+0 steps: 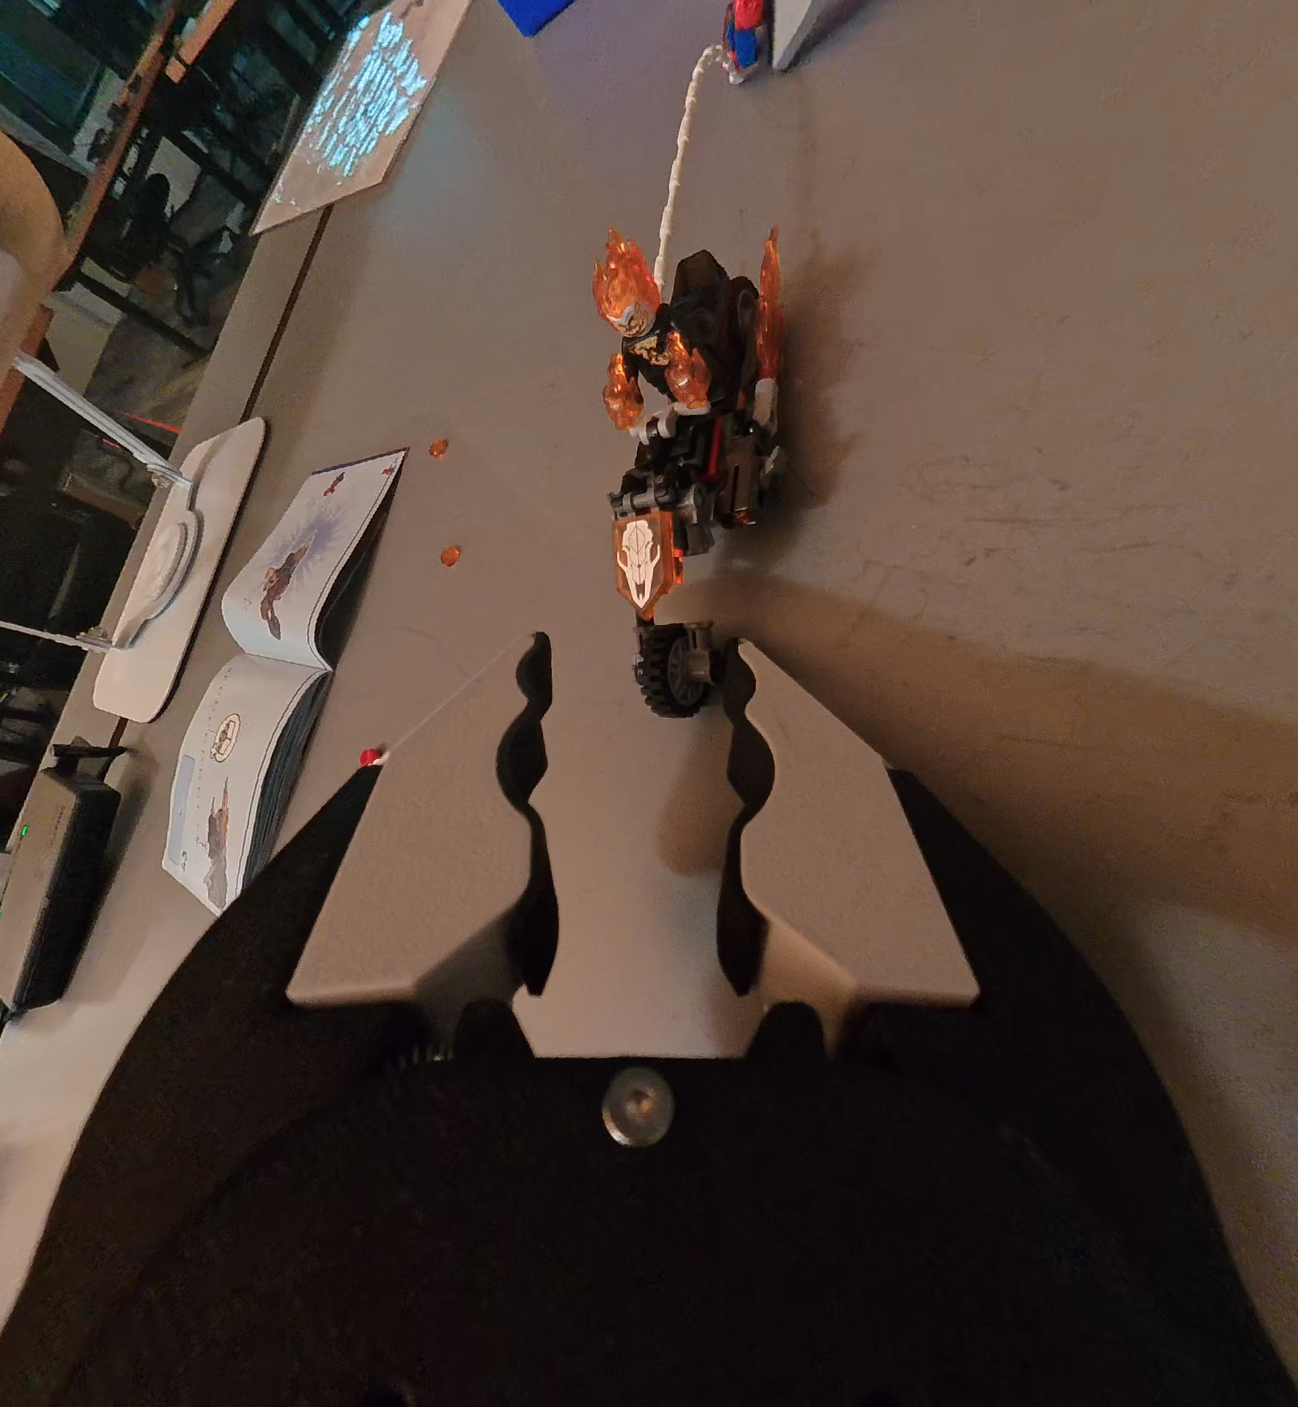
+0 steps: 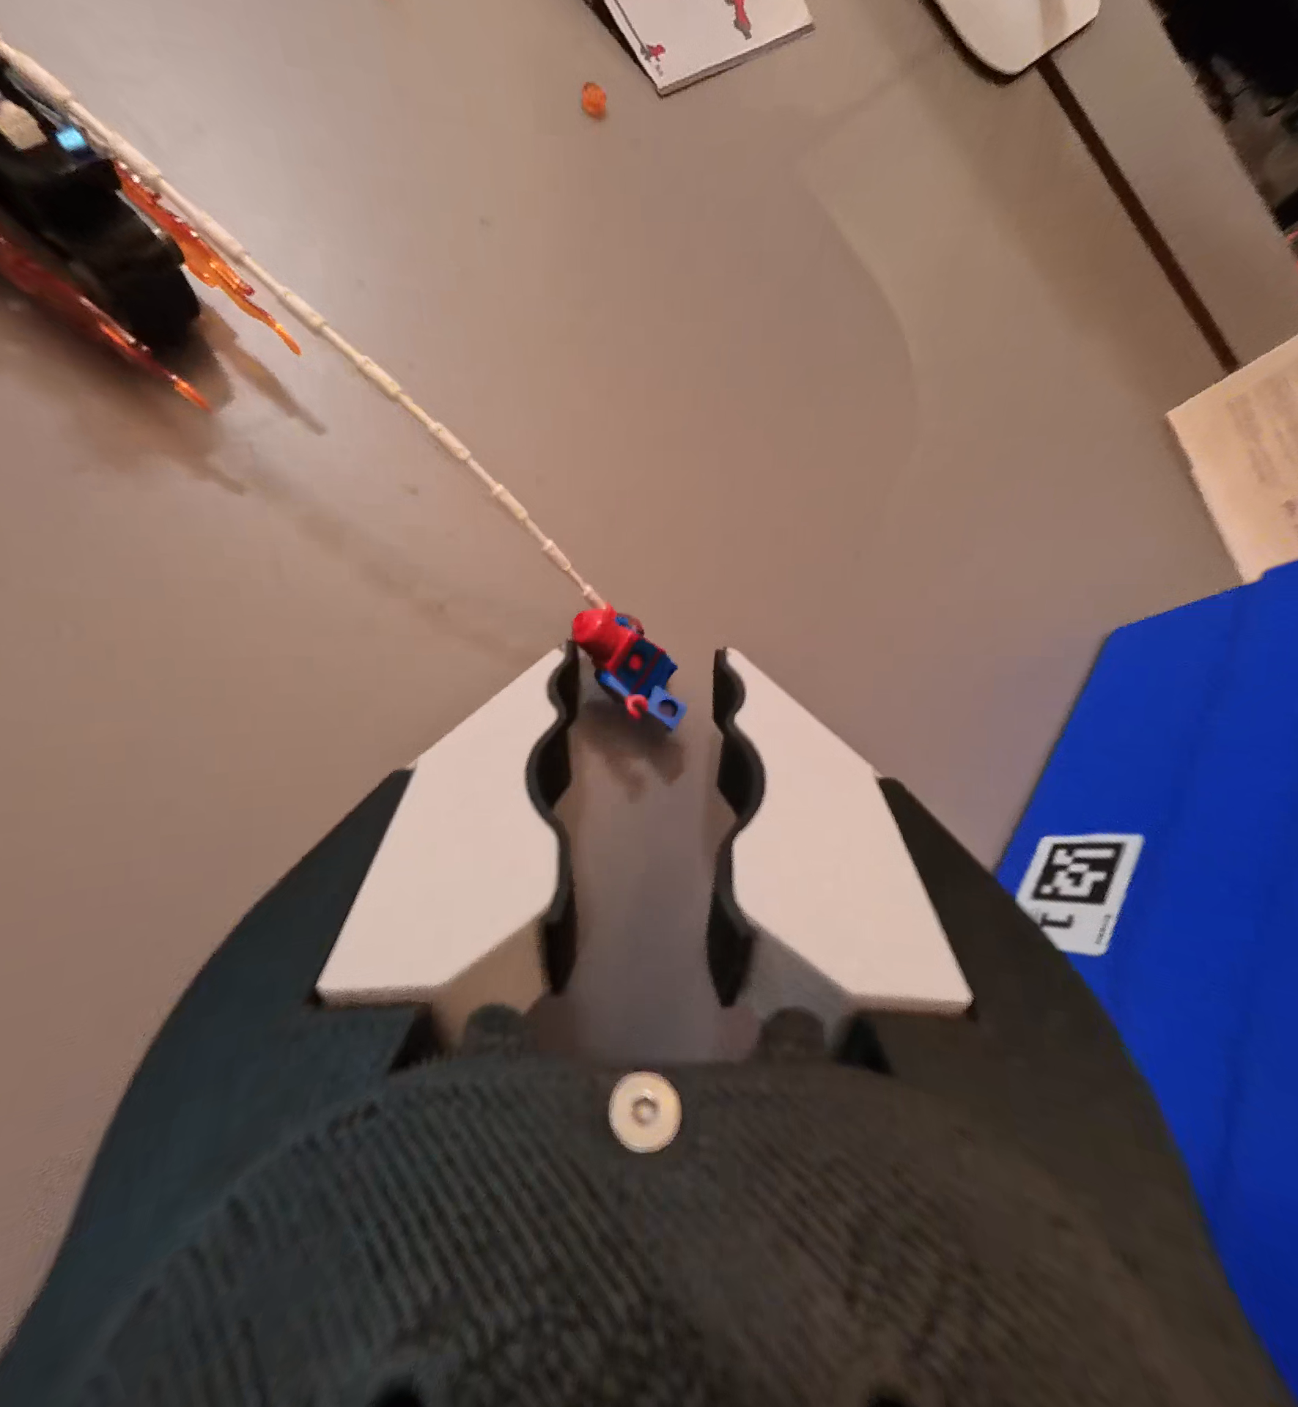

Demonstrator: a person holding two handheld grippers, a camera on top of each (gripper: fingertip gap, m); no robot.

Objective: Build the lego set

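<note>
I'm seeing the motorcycle showing black and dark grey, with translucent orange flames and a white skull pattern on its orange shield. The minifigure is showing red and blue, trailing a white string. The mat is glowing bright blue over the grey-beige table.

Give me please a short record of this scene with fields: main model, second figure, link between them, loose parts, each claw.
main model: black motorcycle with flame-headed rider
second figure: red and blue minifigure lying on the table
link: white string runs from the minifigure toward the motorcycle
loose parts: two orange studs
booklet: open instruction booklet
left claw: open, empty
right claw: open, around the minifigure
</note>
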